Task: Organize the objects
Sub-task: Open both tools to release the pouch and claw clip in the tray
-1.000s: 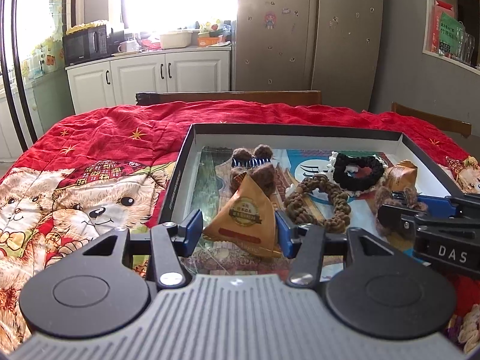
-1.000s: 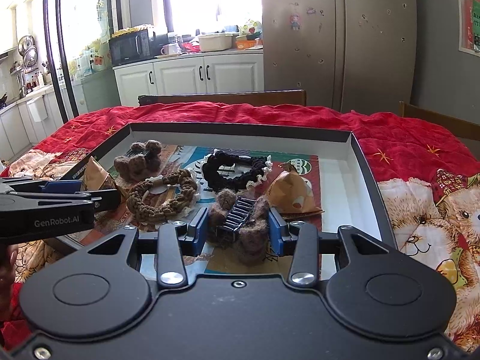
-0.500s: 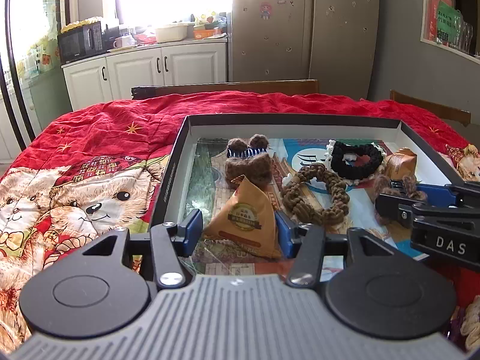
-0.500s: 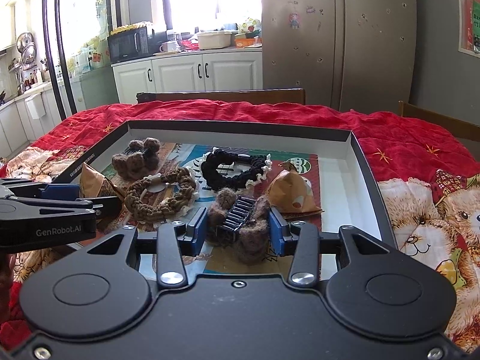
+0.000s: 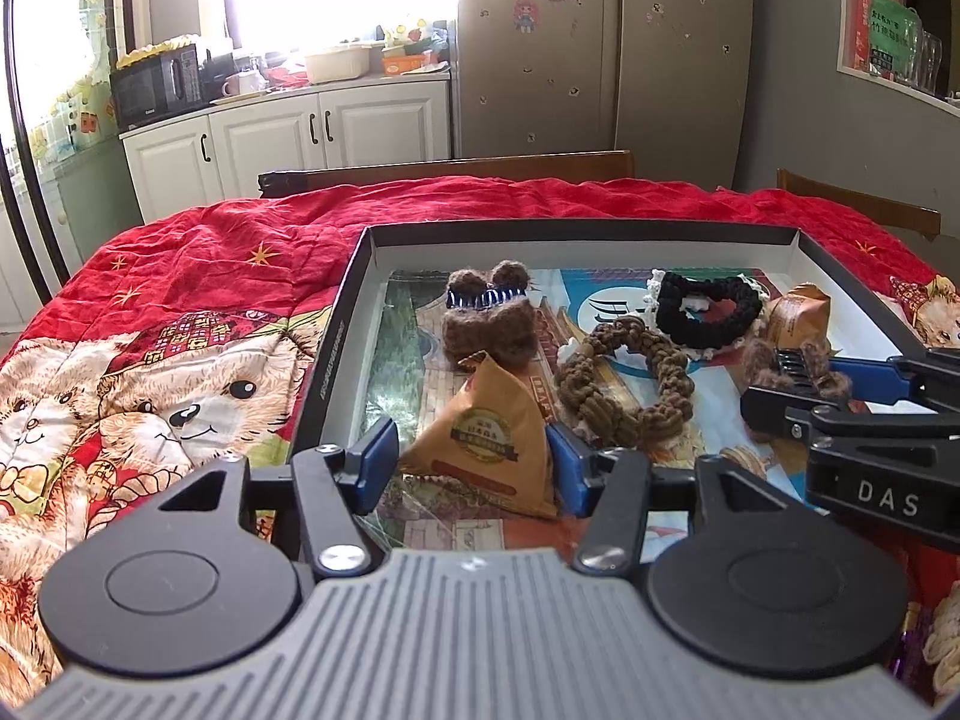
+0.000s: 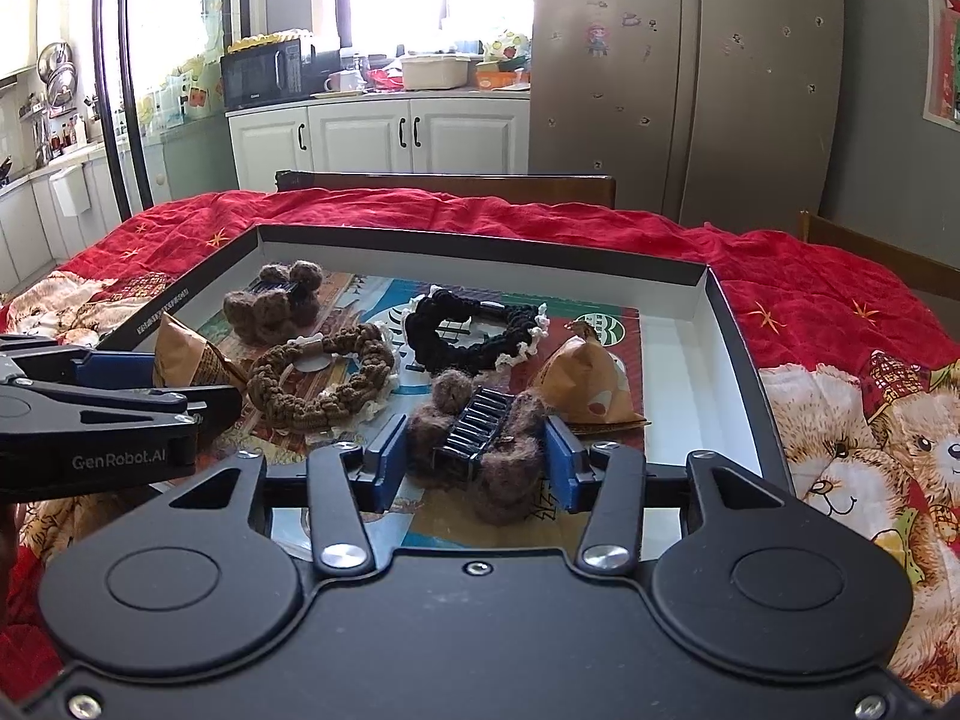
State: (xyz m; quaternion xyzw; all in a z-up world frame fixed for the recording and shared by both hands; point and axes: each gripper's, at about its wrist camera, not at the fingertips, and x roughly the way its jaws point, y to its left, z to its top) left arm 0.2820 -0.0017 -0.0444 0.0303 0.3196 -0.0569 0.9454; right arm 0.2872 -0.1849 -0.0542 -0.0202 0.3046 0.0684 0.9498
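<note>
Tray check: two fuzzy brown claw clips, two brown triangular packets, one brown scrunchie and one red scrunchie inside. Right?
Not quite. The second scrunchie is black with white trim, not red; the right wrist view shows it plainly. The rest holds: in the tray lie two fuzzy brown claw clips, two brown triangular packets and one brown scrunchie.

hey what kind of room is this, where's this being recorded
Most likely a home kitchen with a dining table. A large fridge dotted with magnets, white cabinets under a cluttered counter, and a microwave stand behind the table, which is covered in a red teddy-bear cloth.
</note>
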